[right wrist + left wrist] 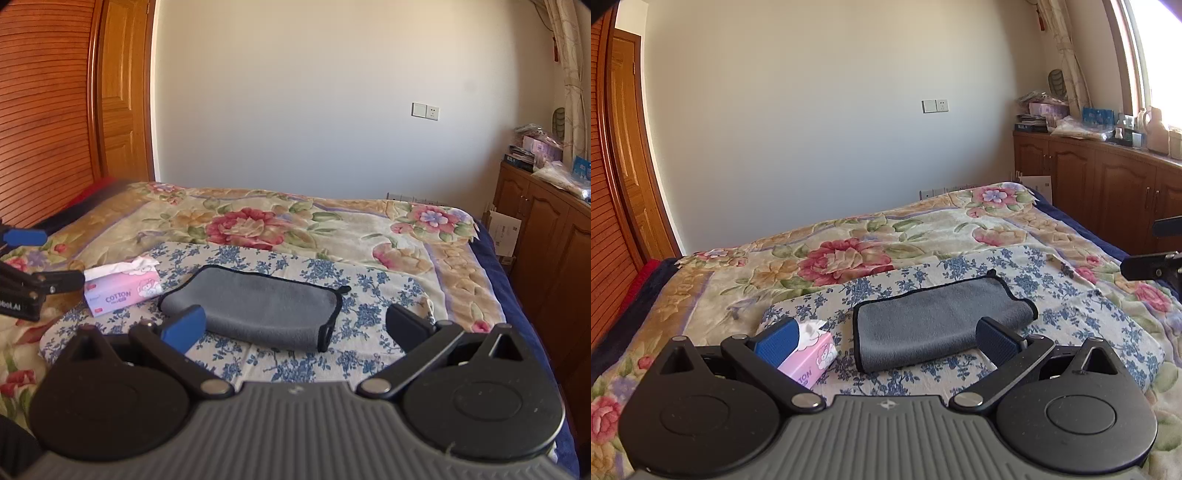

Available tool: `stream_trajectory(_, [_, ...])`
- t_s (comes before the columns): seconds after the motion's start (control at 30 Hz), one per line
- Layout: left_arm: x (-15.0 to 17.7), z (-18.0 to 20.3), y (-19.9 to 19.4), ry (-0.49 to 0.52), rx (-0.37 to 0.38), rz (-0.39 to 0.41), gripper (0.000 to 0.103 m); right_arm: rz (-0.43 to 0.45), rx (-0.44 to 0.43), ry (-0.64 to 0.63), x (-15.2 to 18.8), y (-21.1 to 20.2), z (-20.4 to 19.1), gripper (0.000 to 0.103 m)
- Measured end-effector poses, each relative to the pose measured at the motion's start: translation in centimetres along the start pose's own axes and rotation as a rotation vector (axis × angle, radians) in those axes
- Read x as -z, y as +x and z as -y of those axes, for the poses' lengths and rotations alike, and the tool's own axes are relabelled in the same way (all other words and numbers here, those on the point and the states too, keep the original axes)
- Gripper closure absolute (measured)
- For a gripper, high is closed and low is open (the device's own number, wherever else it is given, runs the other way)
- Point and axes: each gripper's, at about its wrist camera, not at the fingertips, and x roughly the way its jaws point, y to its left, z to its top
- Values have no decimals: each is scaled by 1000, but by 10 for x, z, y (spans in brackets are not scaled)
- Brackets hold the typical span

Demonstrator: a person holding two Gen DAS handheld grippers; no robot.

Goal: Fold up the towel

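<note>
A grey towel with black edging (934, 325) lies folded into a narrow rectangle on a blue-flowered white cloth (1052, 291) on the bed. It also shows in the right wrist view (258, 310). My left gripper (886, 341) is open and empty, held just in front of the towel's near edge. My right gripper (297, 325) is open and empty, also just short of the towel. Neither touches it. The left gripper also shows at the left edge of the right wrist view (33, 258), and the right gripper at the right edge of the left wrist view (1156, 243).
A pink tissue box (812, 358) stands on the cloth left of the towel, close to my left finger; it also shows in the right wrist view (122, 291). A floral blanket (849, 254) covers the bed. Wooden cabinets (1108, 184) line the right wall, a wooden door (55, 110) the left.
</note>
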Motion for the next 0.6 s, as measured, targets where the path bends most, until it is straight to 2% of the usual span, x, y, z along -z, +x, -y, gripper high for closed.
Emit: stream_trajectory(0.6, [39,11,-46,-14,-7,5,0,-5,-12,15,25,-39,-8,0])
